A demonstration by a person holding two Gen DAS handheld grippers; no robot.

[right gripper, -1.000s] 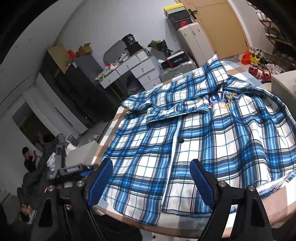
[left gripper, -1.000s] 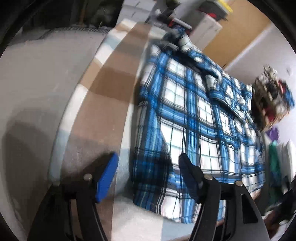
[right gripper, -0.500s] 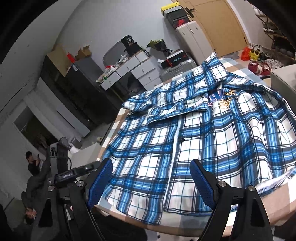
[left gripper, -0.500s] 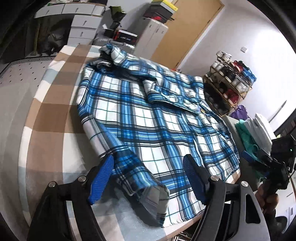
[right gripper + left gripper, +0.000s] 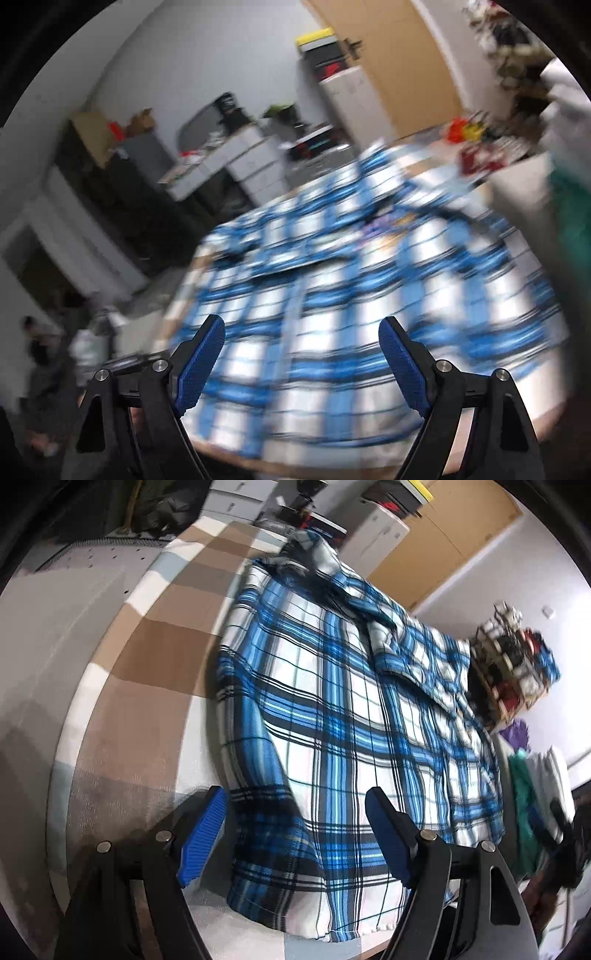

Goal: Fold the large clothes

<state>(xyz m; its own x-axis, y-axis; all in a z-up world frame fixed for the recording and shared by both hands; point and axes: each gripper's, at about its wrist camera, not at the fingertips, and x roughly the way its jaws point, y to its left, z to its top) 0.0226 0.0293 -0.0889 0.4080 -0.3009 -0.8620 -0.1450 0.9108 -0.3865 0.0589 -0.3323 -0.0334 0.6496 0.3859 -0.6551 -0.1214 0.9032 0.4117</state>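
Blue plaid shirt [image 5: 332, 709] spread flat on the table [image 5: 147, 686], soft, light and limp (best pinched at its hem corner or folded sleeve), with left tongs [image 5: 295, 830] and right tongs [image 5: 301, 360] both wide apart, holding nothing.

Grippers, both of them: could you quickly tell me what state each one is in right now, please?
Left gripper: open, holding nothing; the plaid shirt hem lies between its jaws, ungripped.
Right gripper: open, empty, above the shirt.

text: none legible | labels: none | views: both blurred
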